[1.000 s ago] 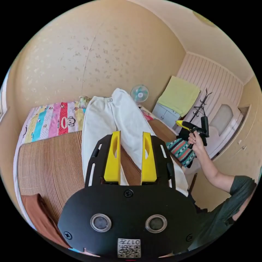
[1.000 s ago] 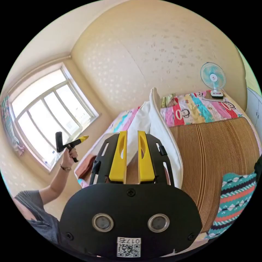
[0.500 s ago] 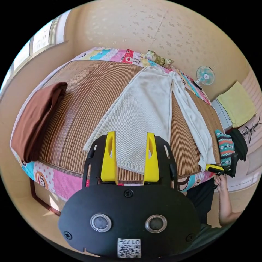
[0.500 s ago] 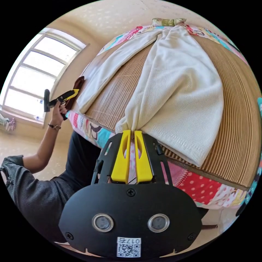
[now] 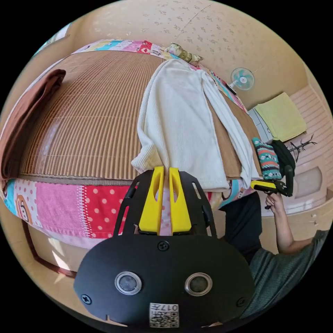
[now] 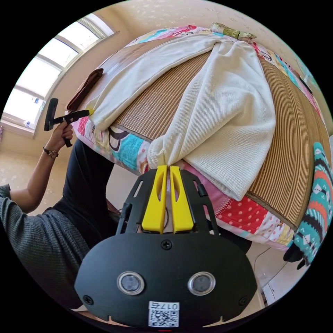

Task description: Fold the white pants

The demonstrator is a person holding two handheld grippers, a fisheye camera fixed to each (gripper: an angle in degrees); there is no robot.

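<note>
The white pants lie spread on a bamboo mat on a bed, waist at the far end and the two legs fanned towards the near edge. My left gripper is shut on the bunched hem of one leg at the bed's edge. In the right gripper view, my right gripper is shut on the gathered hem of the other leg of the pants, which hangs just over the edge. Each gripper also appears in the other's view, held in a hand: the right gripper and the left gripper, each at its leg's end.
A folded brown cloth lies on the mat's left side. A patterned knit garment sits at the right corner. A small fan stands past the bed. The person's dark-clothed body stands between the grippers, against the colourful sheet.
My left gripper, open over the leg's end half a second ago, has shut on the hem. Both leg ends have been drawn towards the bed's edge.
</note>
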